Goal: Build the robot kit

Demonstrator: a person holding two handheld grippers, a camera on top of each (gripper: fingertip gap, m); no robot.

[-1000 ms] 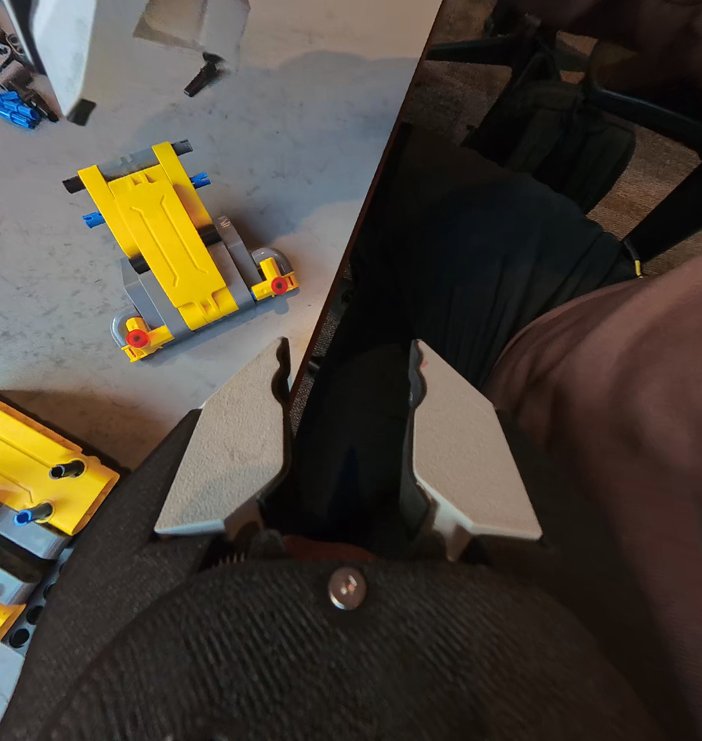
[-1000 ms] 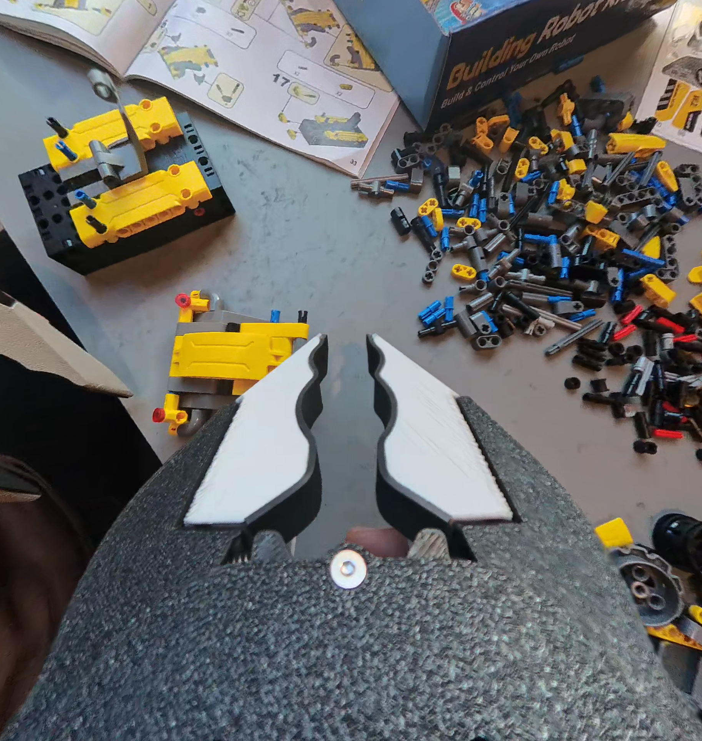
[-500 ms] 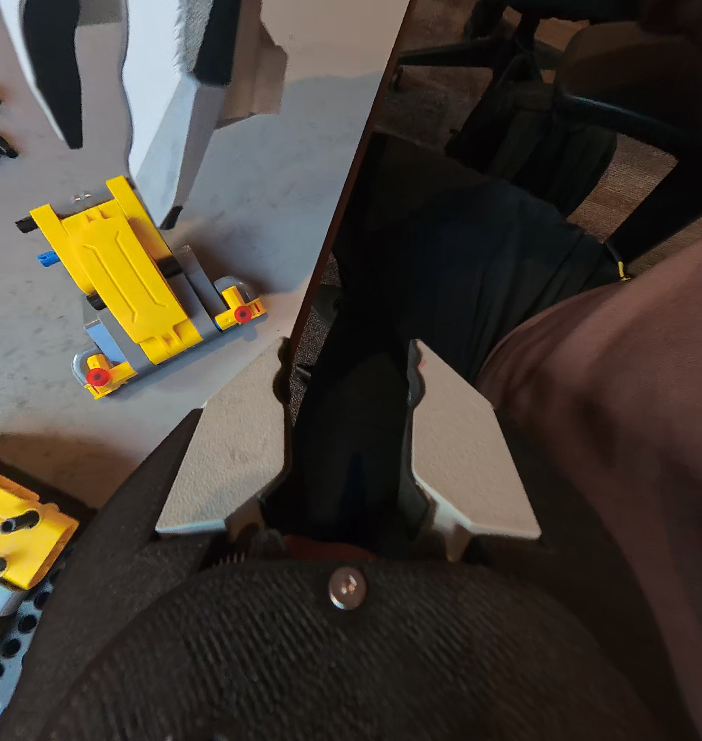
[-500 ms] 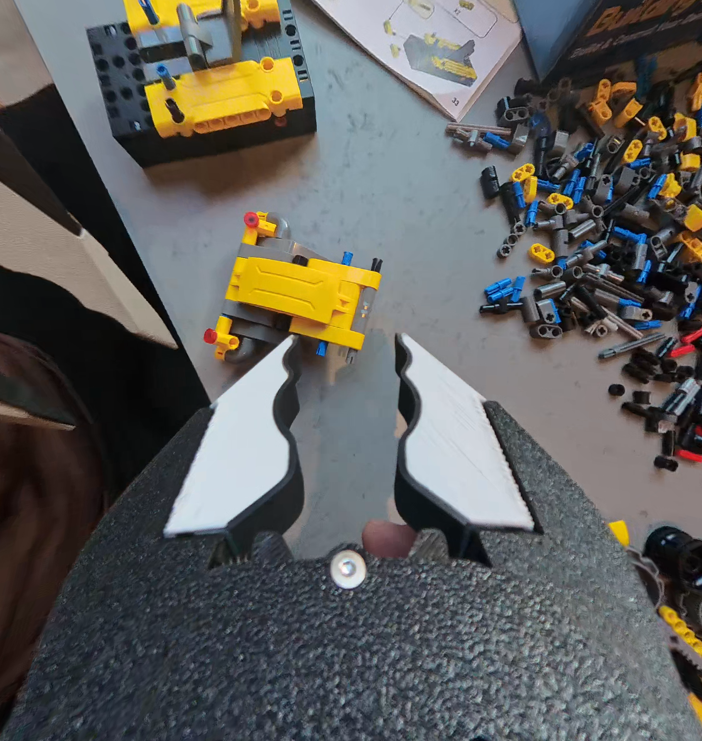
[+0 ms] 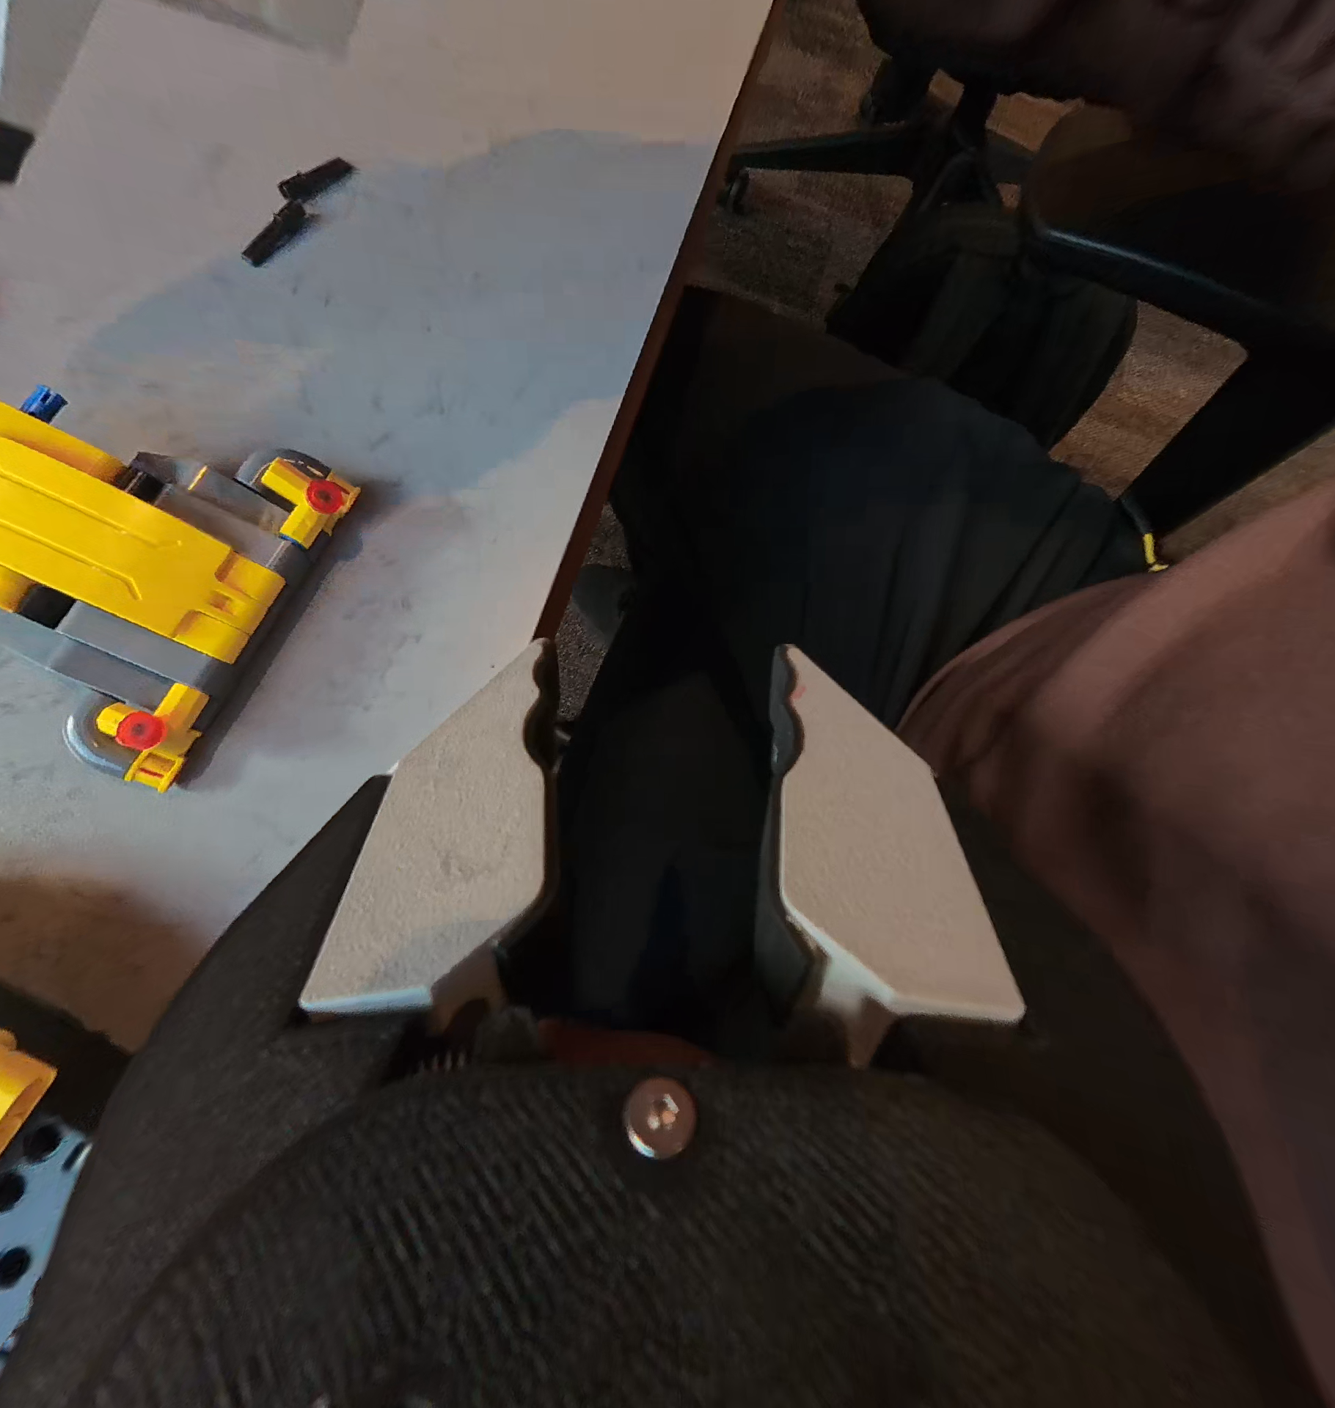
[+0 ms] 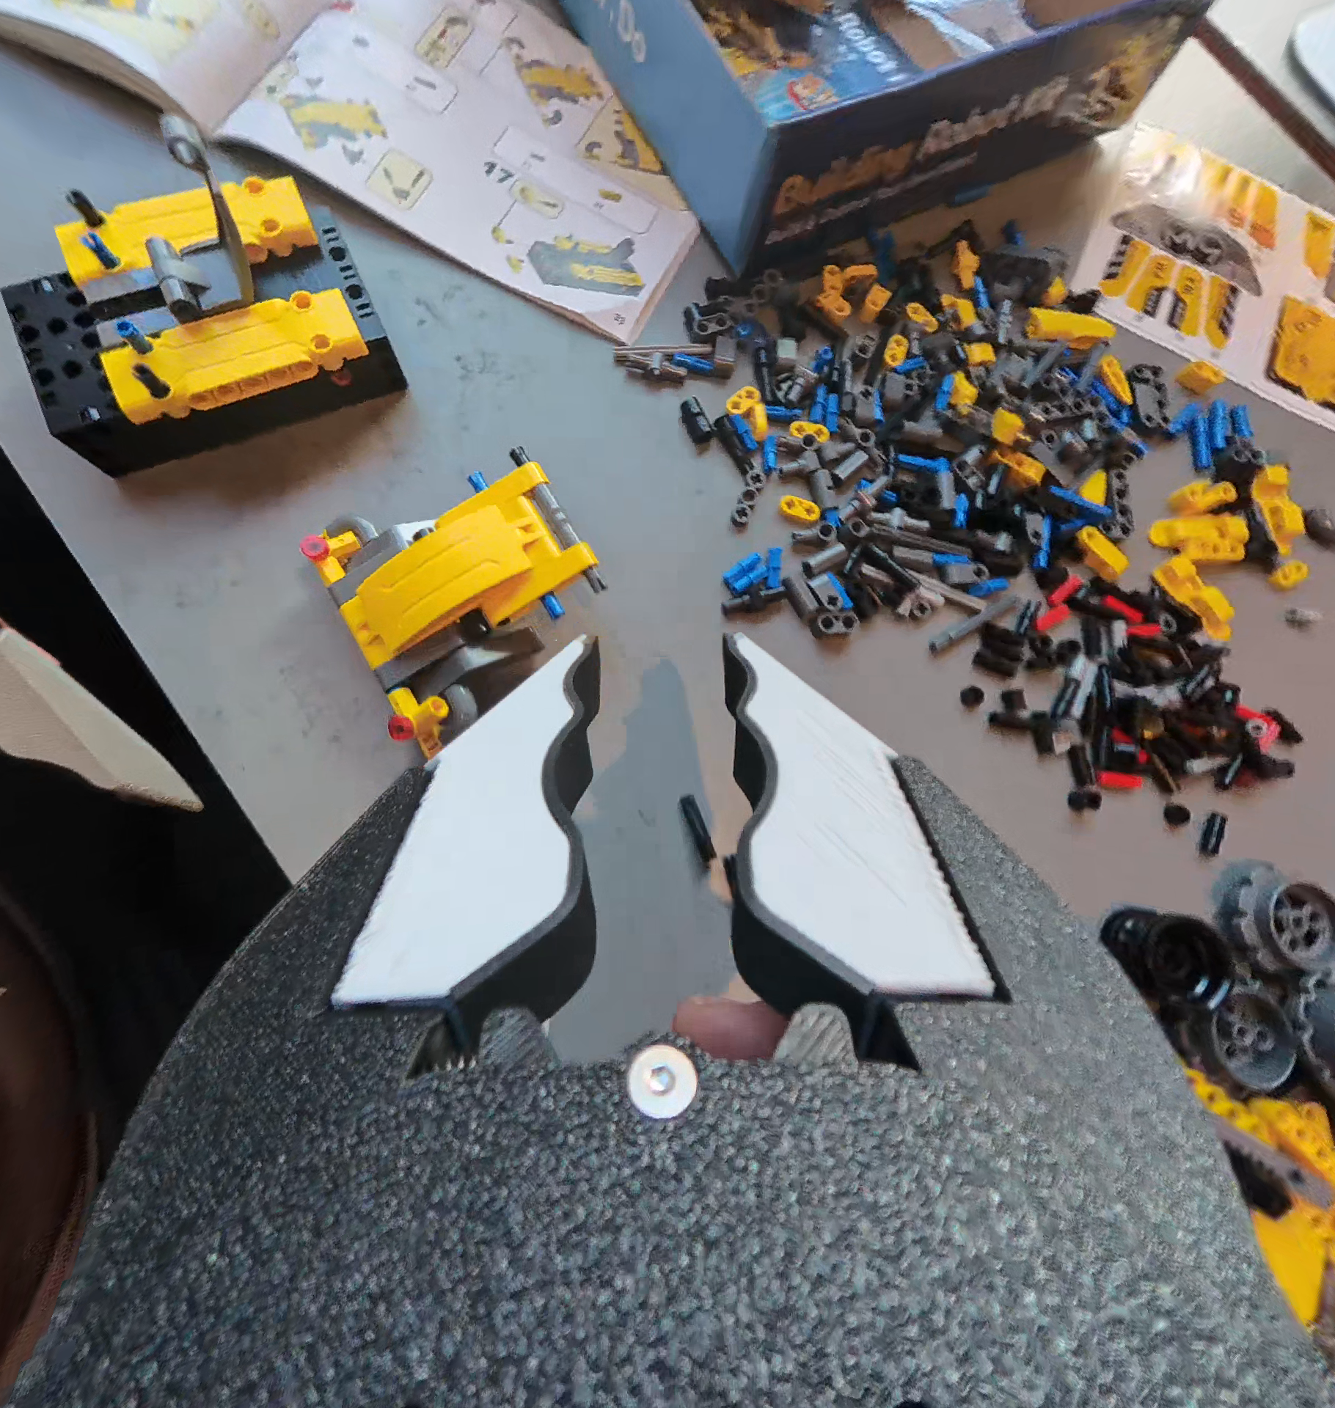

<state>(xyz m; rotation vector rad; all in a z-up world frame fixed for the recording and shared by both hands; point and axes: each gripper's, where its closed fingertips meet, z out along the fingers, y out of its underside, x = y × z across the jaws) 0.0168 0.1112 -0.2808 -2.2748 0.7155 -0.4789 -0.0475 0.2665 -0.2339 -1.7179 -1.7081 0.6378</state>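
Observation:
A small yellow and grey brick-built assembly (image 6: 459, 587) with red pins lies on the grey table (image 6: 542, 396). It also shows at the left of the left wrist view (image 5: 138, 564). My right gripper (image 6: 661, 663) is open and empty, just right of and nearer than the assembly, apart from it. A short black pin (image 6: 696, 827) lies on the table between its fingers. My left gripper (image 5: 661, 670) is open and empty, hanging past the table edge (image 5: 634, 381) over a dark gap beside a brown sleeve (image 5: 1144, 762).
A black block with yellow beams (image 6: 199, 335) stands far left. An open instruction booklet (image 6: 451, 145), a blue box (image 6: 901, 114) and a parts sheet (image 6: 1244, 274) lie behind. A pile of loose pieces (image 6: 992, 518) fills the right; wheels (image 6: 1274, 983) lie nearer. Two black pins (image 5: 295, 206) lie loose on the table.
The yellow assembly has turned on the table and lies angled. My right gripper has pulled back from it. The other gripper's fingers have left the left wrist view, which has shifted.

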